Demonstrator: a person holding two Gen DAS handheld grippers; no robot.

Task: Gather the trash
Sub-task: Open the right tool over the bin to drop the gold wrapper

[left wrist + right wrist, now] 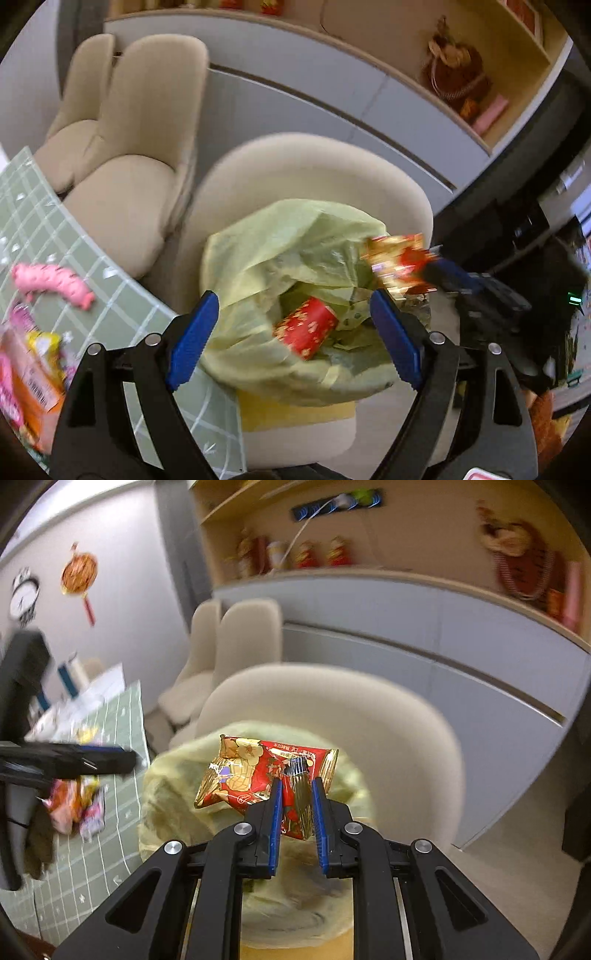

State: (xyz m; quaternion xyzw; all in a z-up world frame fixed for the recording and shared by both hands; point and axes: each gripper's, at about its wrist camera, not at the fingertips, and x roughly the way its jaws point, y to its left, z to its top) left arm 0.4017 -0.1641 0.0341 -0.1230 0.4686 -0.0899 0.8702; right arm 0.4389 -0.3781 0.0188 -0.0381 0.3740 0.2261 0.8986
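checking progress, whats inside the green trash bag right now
A red patterned package lies inside the green trash bag. Deeper contents are hidden by the bag's folds.

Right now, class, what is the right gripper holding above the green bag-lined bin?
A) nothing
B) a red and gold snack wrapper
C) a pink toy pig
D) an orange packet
B: the right gripper is shut on the red and gold snack wrapper, above the green bag.
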